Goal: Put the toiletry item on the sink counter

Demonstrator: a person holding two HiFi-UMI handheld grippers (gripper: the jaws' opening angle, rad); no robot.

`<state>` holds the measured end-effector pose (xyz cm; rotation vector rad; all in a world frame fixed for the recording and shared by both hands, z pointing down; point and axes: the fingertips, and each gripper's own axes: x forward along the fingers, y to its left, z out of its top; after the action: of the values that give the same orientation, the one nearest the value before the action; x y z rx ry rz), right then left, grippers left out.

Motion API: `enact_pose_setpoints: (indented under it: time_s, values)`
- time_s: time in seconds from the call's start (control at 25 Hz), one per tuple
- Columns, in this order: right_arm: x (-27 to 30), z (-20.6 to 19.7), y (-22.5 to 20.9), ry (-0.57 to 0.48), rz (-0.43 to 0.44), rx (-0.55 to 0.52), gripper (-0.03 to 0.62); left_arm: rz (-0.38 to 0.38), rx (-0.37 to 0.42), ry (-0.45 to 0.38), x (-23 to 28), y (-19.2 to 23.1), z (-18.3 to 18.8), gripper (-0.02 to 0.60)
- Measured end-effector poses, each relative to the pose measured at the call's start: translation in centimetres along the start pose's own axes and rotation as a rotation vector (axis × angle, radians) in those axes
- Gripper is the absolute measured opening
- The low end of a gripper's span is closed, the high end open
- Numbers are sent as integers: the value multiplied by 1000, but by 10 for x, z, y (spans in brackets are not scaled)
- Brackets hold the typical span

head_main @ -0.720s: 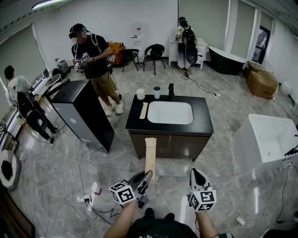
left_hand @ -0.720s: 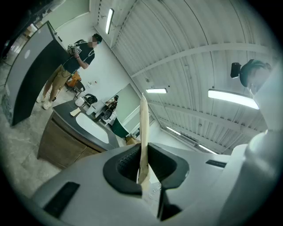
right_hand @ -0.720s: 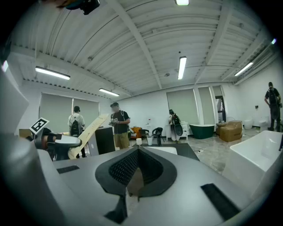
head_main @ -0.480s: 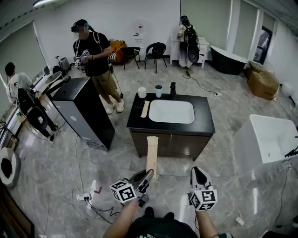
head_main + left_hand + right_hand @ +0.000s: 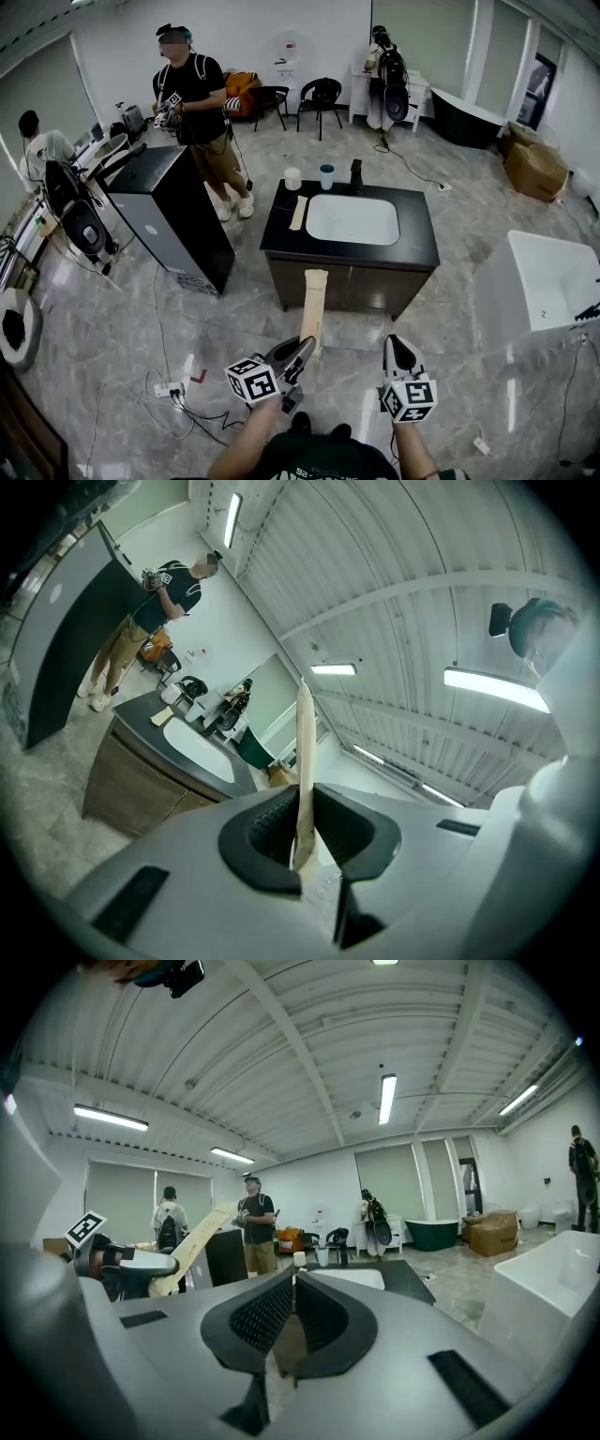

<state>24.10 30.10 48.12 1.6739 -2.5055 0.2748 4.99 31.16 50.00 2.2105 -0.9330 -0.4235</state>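
Now we pinch the beige strip (image 5: 313, 302) by its near end w/ our L gripper (image 5: 300, 352); it points toward the sink counter (image 5: 417, 249), well short of it. R gripper (image 5: 400, 349) closed, empty.

No legible text, perhaps too small

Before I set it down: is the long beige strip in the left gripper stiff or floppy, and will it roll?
Probably stiff: held by one end in the left gripper, the beige strip juts out with little sag. Likely light, since that end grip carries it. Being flat, it should not roll on the sink counter.
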Motion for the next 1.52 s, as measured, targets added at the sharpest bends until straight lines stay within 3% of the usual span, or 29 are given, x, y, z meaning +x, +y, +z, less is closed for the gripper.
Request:
enact_pose_setpoints:
  time_s: [1.52]
  values:
    - [22, -11, 39, 23, -23, 2, 43, -20, -23, 45, -16, 35, 13, 51]
